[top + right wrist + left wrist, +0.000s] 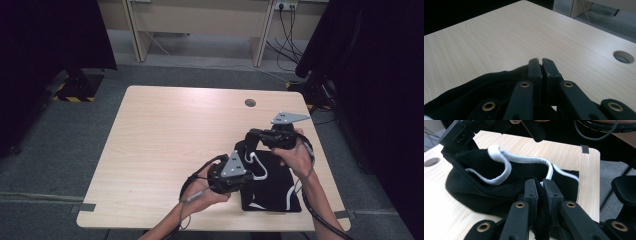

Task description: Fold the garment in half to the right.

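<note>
Both tongs are on the black cloth at the table's near right corner. Left gripper pinches a fold; right gripper looks clamped on the far edge, lifting it.

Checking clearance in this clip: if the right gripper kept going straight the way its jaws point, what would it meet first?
Probably nothing soon. The right gripper, shut on the black garment, points across bare table; the cable hole lies off to one side. Depth is hard to judge.
</note>
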Available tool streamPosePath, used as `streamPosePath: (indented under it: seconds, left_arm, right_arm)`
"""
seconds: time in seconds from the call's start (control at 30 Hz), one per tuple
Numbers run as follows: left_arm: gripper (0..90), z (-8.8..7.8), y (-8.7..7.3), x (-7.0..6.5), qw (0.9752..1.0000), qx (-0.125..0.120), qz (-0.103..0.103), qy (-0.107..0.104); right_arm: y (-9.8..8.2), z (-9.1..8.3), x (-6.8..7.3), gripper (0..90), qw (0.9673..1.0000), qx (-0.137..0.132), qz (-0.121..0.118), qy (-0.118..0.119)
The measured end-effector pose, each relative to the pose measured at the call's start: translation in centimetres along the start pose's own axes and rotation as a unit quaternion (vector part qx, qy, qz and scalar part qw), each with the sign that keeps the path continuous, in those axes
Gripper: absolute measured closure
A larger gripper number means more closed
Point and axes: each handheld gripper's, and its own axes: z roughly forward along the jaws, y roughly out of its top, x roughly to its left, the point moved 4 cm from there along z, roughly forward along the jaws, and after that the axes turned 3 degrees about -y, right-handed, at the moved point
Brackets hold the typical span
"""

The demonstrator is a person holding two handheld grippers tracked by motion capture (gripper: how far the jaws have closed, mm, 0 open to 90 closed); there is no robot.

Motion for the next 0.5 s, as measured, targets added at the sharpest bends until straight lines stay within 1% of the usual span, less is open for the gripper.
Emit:
streamPosePath:
  seconds: [0.03, 0.13, 0.3, 0.37, 0.4, 0.43, 0.47, 0.5]
  left_arm:
    - [81.7, 0.8, 0.1, -0.2, 1.0000, 0.002, 0.000, -0.007]
    - [81.6, 2.5, 0.2, -0.8, 0.9998, 0.010, 0.000, -0.019]
    - [81.2, 5.2, -0.1, -1.5, 0.9992, 0.022, 0.003, -0.033]
    - [80.4, 6.1, -0.2, -1.7, 0.9989, 0.025, 0.001, -0.039]
    - [78.8, 6.7, -0.3, -1.8, 0.9987, 0.025, 0.002, -0.045]
    - [75.8, 6.9, -0.3, -1.8, 0.9984, 0.025, 0.003, -0.050]
    - [71.1, 7.2, -0.3, -1.9, 0.9982, 0.022, -0.001, -0.055]
    - [64.2, 7.3, -0.3, -1.9, 0.9984, 0.014, -0.007, -0.055]
  right_arm:
    - [-0.5, -0.4, -0.4, 86.5, 1.0000, -0.001, 0.006, -0.003]
    - [-2.2, -1.6, -1.4, 86.4, 0.9997, -0.003, 0.023, -0.011]
    - [-5.0, -2.5, -2.5, 86.1, 0.9987, 0.000, 0.044, -0.027]
    - [-5.9, -2.6, -3.0, 84.6, 0.9981, 0.007, 0.048, -0.037]
    - [-6.4, -2.6, -3.4, 82.1, 0.9978, 0.013, 0.048, -0.044]
    - [-7.0, -2.6, -3.8, 76.9, 0.9968, 0.023, 0.054, -0.054]
    - [-7.3, -2.6, -4.1, 70.7, 0.9960, 0.026, 0.059, -0.061]
    - [-7.7, -2.5, -4.5, 66.0, 0.9949, 0.033, 0.064, -0.071]
